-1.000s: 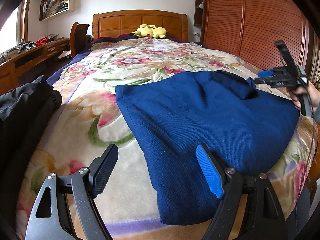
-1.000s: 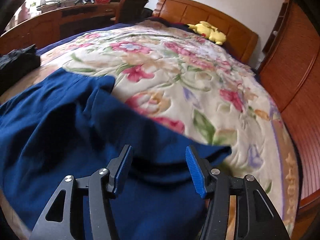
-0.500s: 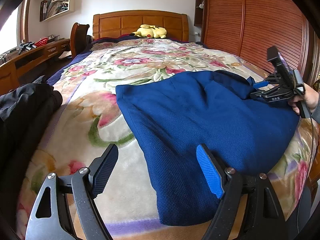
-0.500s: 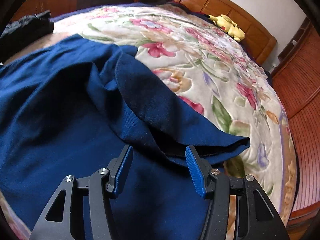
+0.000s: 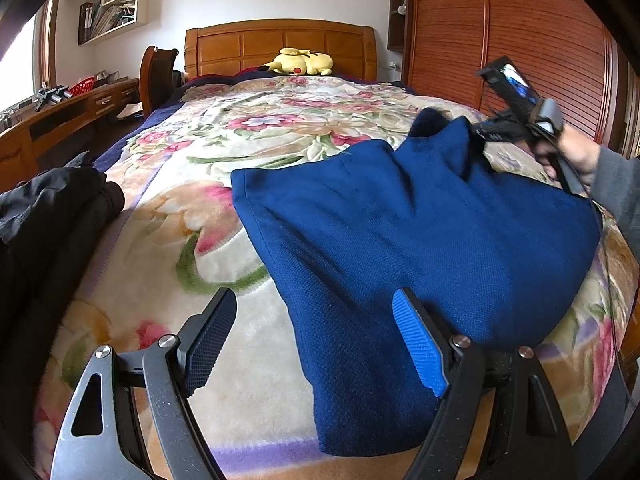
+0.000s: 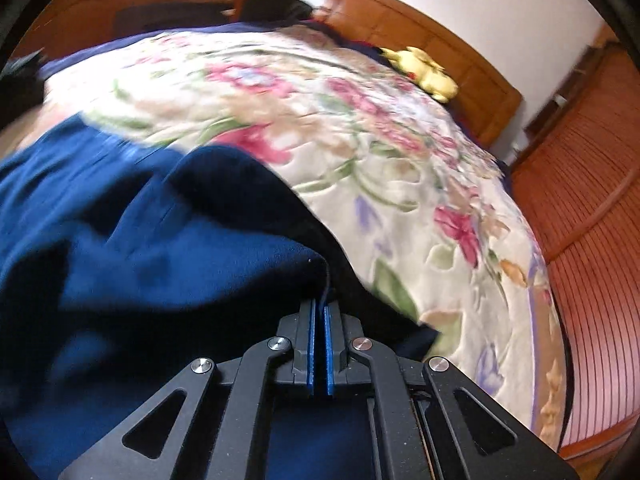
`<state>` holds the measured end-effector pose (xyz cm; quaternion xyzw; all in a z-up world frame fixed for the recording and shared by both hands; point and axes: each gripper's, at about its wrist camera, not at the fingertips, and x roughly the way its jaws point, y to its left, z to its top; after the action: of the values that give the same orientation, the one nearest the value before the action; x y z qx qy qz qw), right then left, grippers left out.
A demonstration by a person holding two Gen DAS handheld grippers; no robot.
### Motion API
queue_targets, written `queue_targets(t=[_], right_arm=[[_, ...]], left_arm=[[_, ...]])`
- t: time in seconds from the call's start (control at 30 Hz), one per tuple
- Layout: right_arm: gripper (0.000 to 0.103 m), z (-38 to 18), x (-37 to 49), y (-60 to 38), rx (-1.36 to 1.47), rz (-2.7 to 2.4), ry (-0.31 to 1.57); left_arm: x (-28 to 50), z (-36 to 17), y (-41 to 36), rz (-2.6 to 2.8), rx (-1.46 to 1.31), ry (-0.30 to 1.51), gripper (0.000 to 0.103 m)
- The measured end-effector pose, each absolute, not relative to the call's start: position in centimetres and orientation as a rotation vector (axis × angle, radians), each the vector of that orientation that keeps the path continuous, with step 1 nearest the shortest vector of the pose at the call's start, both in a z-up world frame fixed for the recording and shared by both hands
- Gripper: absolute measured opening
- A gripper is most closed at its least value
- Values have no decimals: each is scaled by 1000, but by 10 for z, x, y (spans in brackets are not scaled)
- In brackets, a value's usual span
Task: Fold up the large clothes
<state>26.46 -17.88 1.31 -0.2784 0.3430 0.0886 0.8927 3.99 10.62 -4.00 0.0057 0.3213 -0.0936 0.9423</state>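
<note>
A large dark blue garment (image 5: 400, 232) lies on the floral bedspread (image 5: 248, 136). My left gripper (image 5: 312, 344) is open and empty, hovering over the garment's near left edge. My right gripper (image 6: 319, 312) is shut on a fold of the blue garment (image 6: 160, 248) at its far right corner and lifts it off the bed. In the left wrist view the right gripper (image 5: 480, 132) shows at the right with the cloth pulled up into a peak.
Black clothing (image 5: 52, 216) is piled at the bed's left edge. A yellow plush toy (image 5: 300, 62) lies by the wooden headboard (image 5: 280, 44). A wooden desk (image 5: 60, 116) stands left; a slatted wooden wardrobe (image 5: 520, 40) stands right.
My right gripper closed on the garment's far right fold and raised it, pulling the cloth into a peak. My left gripper stayed open and still.
</note>
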Motion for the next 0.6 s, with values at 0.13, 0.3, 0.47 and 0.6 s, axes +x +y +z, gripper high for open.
queue_targets(t=[0.13,0.3,0.47,0.6], right_arm=[[36,9,284,-176,-490,78,735],[66,10,279,-191,-425,79,762],[66,15,255,-226,-404,72,796],[66,11,231,-257,-347,125,846]], left_arm=[[40,-40,105,-189,16,657,81],[40,-40,104,-187,21,657,81],[38,-39,103,-183,27,655,81],[39,-39,103,-184,26,655,81]])
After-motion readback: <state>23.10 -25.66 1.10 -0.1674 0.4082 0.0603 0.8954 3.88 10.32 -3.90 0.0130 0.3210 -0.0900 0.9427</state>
